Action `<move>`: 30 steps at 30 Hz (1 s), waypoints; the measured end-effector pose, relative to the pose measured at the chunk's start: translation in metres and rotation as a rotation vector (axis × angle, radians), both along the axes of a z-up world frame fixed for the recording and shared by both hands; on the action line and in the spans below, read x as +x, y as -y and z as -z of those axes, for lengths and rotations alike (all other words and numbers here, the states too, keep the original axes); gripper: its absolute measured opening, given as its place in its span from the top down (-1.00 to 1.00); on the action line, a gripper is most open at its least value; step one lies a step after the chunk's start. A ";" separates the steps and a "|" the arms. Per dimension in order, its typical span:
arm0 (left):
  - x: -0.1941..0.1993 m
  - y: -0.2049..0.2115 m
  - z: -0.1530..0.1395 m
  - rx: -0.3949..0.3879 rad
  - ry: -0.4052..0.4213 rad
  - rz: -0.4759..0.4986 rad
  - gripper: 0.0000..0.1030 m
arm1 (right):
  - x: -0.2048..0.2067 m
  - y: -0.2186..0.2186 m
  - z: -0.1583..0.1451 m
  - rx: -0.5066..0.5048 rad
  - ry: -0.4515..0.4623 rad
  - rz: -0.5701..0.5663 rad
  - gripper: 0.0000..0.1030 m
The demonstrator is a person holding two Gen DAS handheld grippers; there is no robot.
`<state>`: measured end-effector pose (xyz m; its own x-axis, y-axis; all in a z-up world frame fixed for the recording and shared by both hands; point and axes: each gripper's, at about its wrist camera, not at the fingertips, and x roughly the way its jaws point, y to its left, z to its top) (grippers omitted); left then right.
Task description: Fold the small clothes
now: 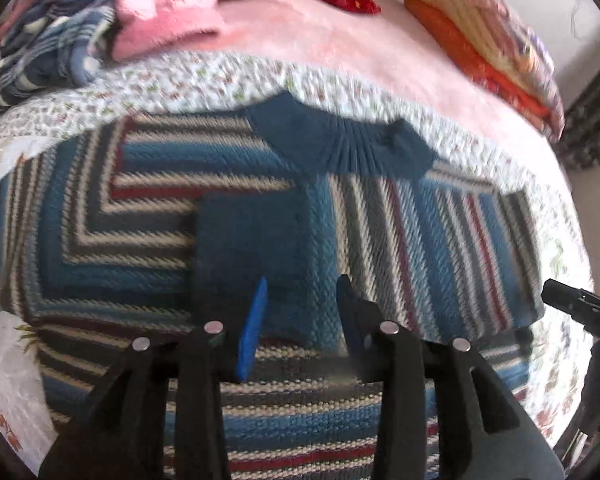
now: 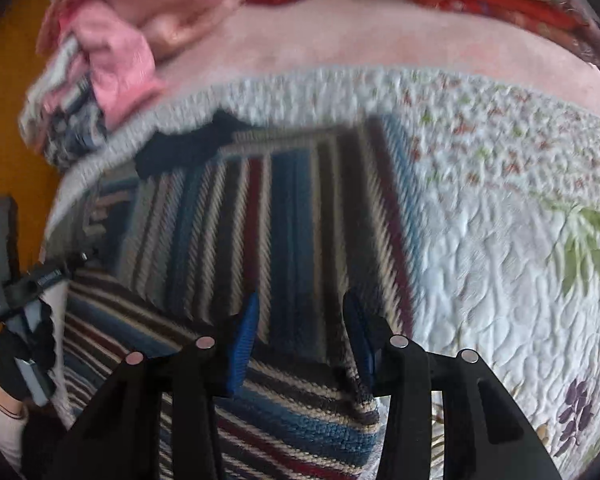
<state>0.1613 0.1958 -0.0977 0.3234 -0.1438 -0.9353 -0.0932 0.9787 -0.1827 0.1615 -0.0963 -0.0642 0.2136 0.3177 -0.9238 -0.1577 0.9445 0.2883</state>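
Left wrist view: striped sweater lies flat on quilt, both sleeves folded in over body, collar at far end.

Left gripper hovers over sweater's middle, fingers spread, nothing between them; blue sleeve cuff lies just ahead of them. Right gripper sits over sweater's right-hand part near hem corner, fingers apart, seemingly nothing held, though blur leaves contact with knit unclear. Sweater's long axis runs collar to hem, straight away from both grippers; hem is nearest edge, so each hand looks equally placed for a hem-to-collar fold. No containers; beyond the collar only loose pink clothes and a folded stack on the bed.
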 end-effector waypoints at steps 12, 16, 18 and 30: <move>0.004 -0.012 0.000 -0.024 -0.040 -0.028 0.33 | -0.002 -0.001 0.010 -0.018 -0.040 0.080 0.12; -0.020 -0.068 -0.042 -0.045 -0.001 -0.073 -0.06 | -0.010 -0.007 -0.041 0.059 0.009 0.141 -0.07; -0.038 -0.115 -0.058 0.004 0.007 -0.123 -0.41 | -0.017 -0.013 -0.060 0.117 0.035 0.169 -0.31; -0.127 -0.383 -0.011 -0.045 -0.086 -0.694 -0.42 | -0.044 -0.109 -0.056 0.076 0.070 0.058 -0.45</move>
